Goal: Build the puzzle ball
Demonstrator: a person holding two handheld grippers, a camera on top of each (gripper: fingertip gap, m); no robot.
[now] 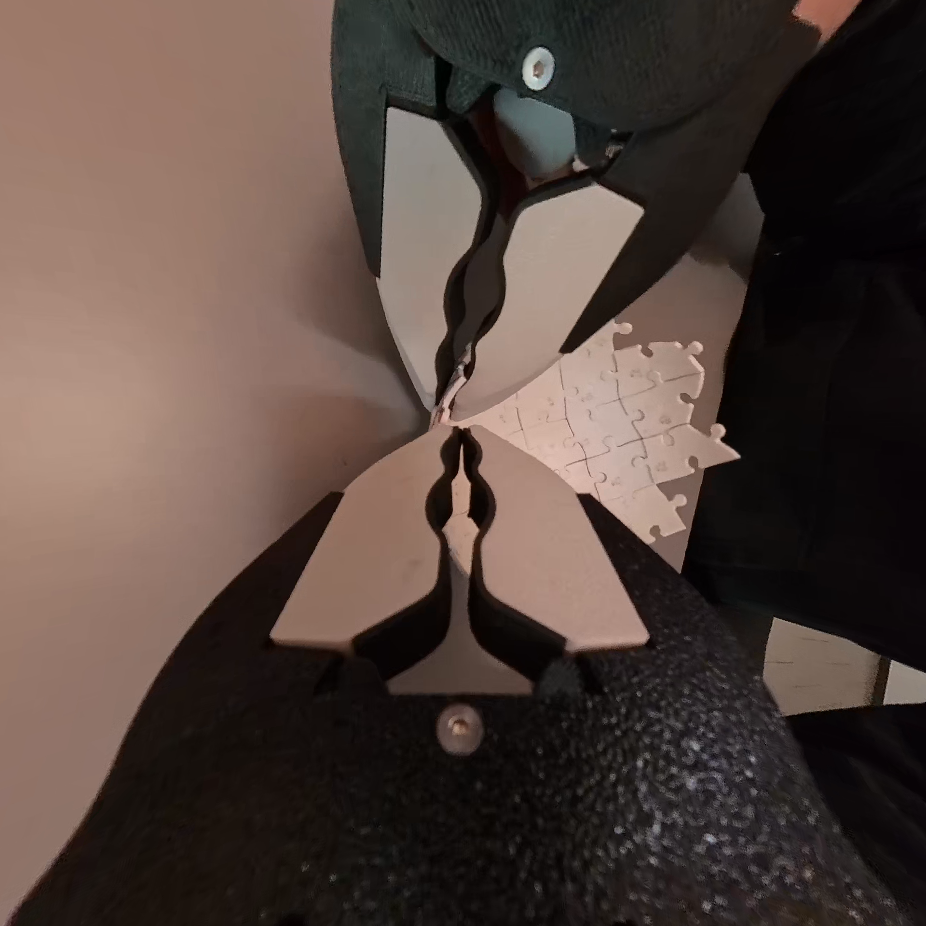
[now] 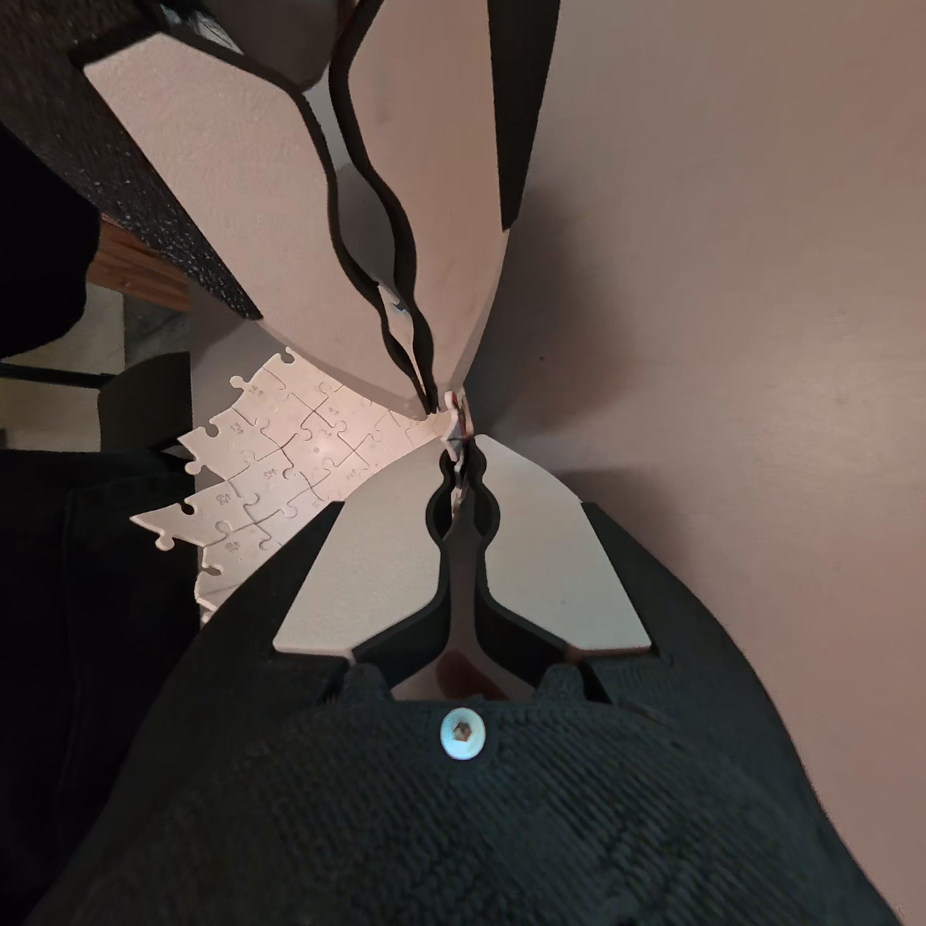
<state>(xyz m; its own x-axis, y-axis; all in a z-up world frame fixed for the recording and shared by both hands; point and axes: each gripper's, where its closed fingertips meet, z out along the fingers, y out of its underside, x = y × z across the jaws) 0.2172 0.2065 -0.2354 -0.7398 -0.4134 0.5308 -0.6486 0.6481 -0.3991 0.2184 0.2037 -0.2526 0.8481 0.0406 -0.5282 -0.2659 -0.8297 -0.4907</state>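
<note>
Left gripper, seen from its own camera: pressed almost together, nipping the edge of the curved puzzle sheet. Right gripper tip to tip with it, pinching a small puzzle piece.

From the right camera: right gripper shut on that puzzle piece; sheet hanging off to the side. Could bend or pop apart with a hard push. Could slip, held so thin.

Two grippers, one joined puzzle sheet, one small piece.
</note>
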